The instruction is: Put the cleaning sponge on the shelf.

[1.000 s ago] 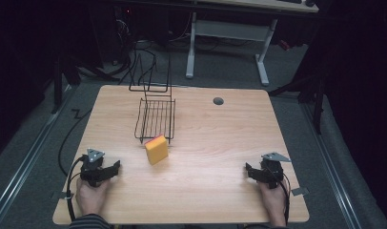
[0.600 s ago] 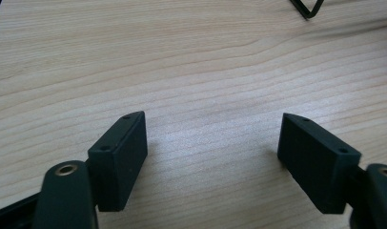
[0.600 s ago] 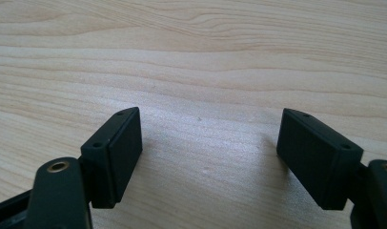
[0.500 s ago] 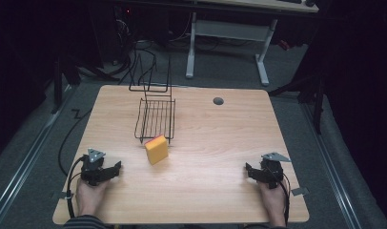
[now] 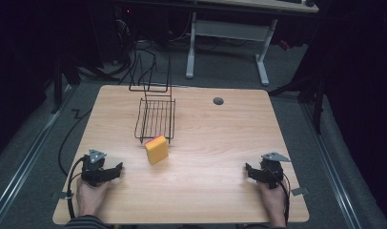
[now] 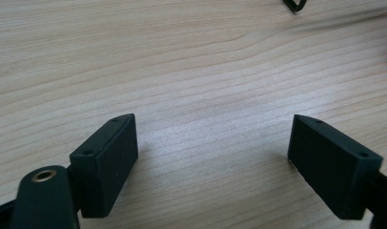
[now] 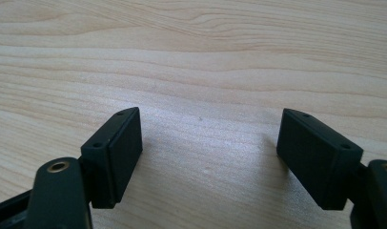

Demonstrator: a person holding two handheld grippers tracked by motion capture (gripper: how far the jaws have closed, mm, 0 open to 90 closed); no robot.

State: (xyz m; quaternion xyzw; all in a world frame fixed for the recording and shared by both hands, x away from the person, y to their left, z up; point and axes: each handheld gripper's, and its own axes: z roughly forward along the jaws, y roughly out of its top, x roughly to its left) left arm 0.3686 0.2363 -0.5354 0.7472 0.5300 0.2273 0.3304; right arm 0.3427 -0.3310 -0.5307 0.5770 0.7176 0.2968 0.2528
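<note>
A yellow sponge [image 5: 156, 149] with a pink underside lies on the wooden table [image 5: 220, 138], just in front of a black wire rack [image 5: 156, 117]. My left gripper [image 5: 117, 168] rests on the table at the near left and points right, well short of the sponge. Its jaws have just been opening and stand wide apart over bare wood in the left gripper view [image 6: 213, 124], with nothing between them. My right gripper [image 5: 248, 170] rests at the near right and points left. It is open, with nothing between its fingers [image 7: 209, 114].
A round grommet hole [image 5: 218, 101] sits near the table's far edge. The rack's upright wire back [image 5: 151, 71] rises at the far edge. White desk legs [image 5: 263, 52] and cables stand on the dark floor beyond. A black rack wire [image 6: 295, 5] shows in the left gripper view.
Both hands, the sponge and the rack stay where they were. The distant high view shows no clear difference at the left jaws.
</note>
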